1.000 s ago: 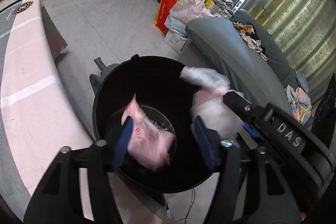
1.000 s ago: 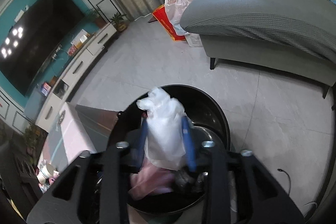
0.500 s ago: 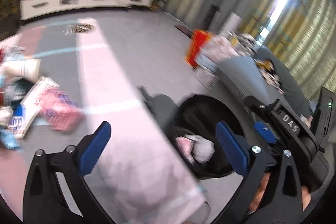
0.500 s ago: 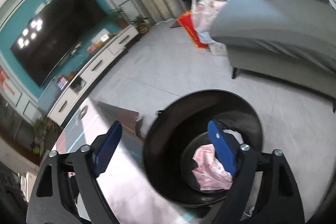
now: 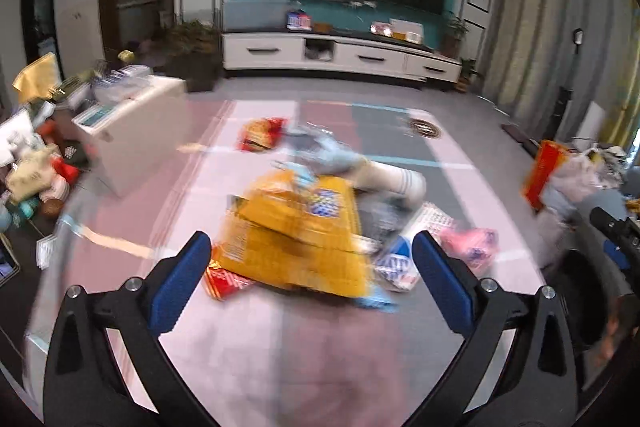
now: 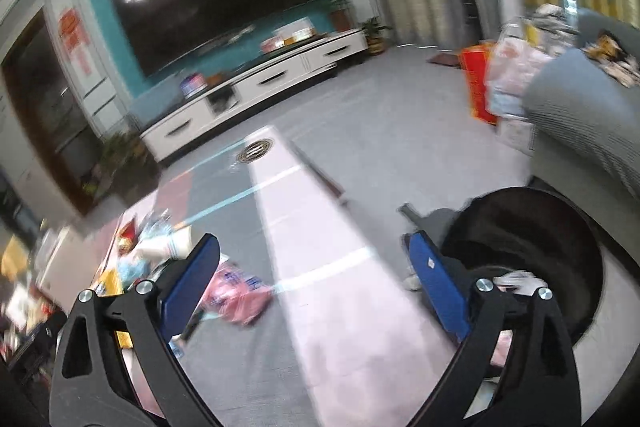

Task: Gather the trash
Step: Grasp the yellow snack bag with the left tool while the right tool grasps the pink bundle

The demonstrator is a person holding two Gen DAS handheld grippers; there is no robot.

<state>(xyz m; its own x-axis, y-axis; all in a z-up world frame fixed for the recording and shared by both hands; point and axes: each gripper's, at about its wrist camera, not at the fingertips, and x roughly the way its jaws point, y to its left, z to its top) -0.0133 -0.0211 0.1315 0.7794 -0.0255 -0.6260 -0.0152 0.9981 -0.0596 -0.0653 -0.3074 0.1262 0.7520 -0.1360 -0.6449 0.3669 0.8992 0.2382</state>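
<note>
My left gripper is open and empty, facing a pile of trash on the pink and grey table. A large yellow bag lies between its fingers, a red wrapper under it, a pink packet to the right. My right gripper is open and empty. The black trash bin stands on the floor at its right, with a white bag inside. The pink packet lies by its left finger.
A red snack bag, a white paper cup and a white box lie further back on the table. A grey sofa stands behind the bin. A TV cabinet runs along the far wall.
Both grippers let their bags fall into the bin, opened wide, and swung left from the bin toward the table's trash pile.
</note>
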